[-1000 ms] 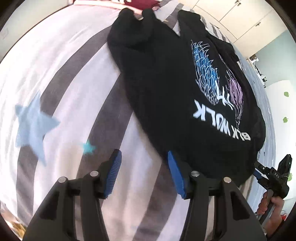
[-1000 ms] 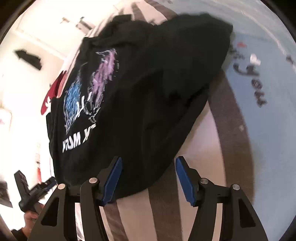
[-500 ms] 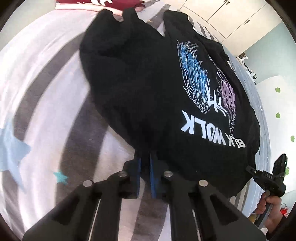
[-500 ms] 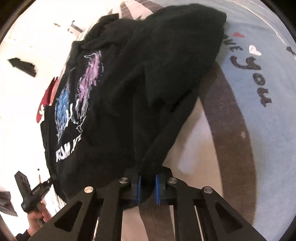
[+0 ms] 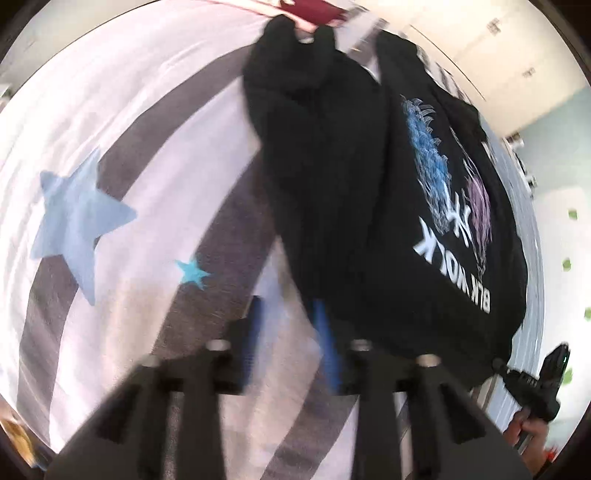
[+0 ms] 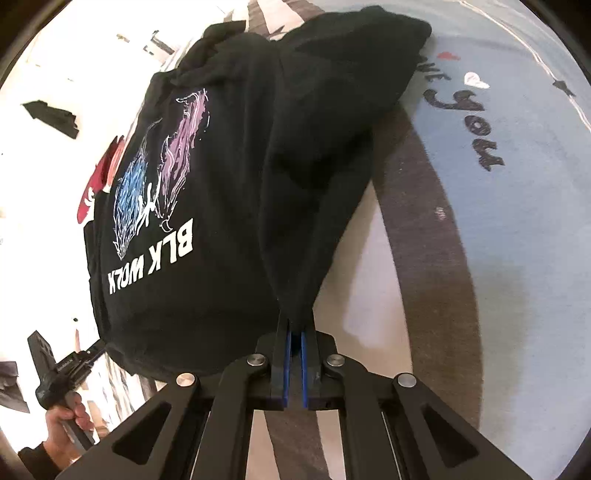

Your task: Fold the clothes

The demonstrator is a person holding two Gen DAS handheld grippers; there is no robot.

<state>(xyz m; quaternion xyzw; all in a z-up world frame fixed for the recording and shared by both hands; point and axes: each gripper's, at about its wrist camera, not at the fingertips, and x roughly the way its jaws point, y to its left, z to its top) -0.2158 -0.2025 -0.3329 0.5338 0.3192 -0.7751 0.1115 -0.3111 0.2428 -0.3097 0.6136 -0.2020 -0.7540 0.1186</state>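
Observation:
A black T-shirt [image 5: 351, 184] with a blue and purple print and white "BLK WOLK" lettering lies spread on the striped bed. In the left wrist view, my left gripper [image 5: 290, 325] is blurred and its jaws are opening. Only bedsheet shows between the blue pads, and the shirt's hem lies just right of the right pad. In the right wrist view, my right gripper [image 6: 294, 332] is shut on the shirt [image 6: 229, 184], pinching a gathered corner of the hem that rises in a ridge. Each gripper also shows, hand-held, in the other's view: right gripper [image 5: 535, 384], left gripper [image 6: 62, 369].
The bedsheet [image 5: 147, 129] has grey and white stripes and blue stars [image 5: 77, 218]. A dark red garment [image 5: 317, 9] lies beyond the shirt's far end. To the right of the shirt is a pale blue cover [image 6: 498, 184] with dark lettering. White cupboard doors [image 5: 480, 44] stand behind.
The right gripper closed on the shirt's hem and still holds it. The left gripper shut at the hem half a second ago, then parted again and shifted left off the cloth.

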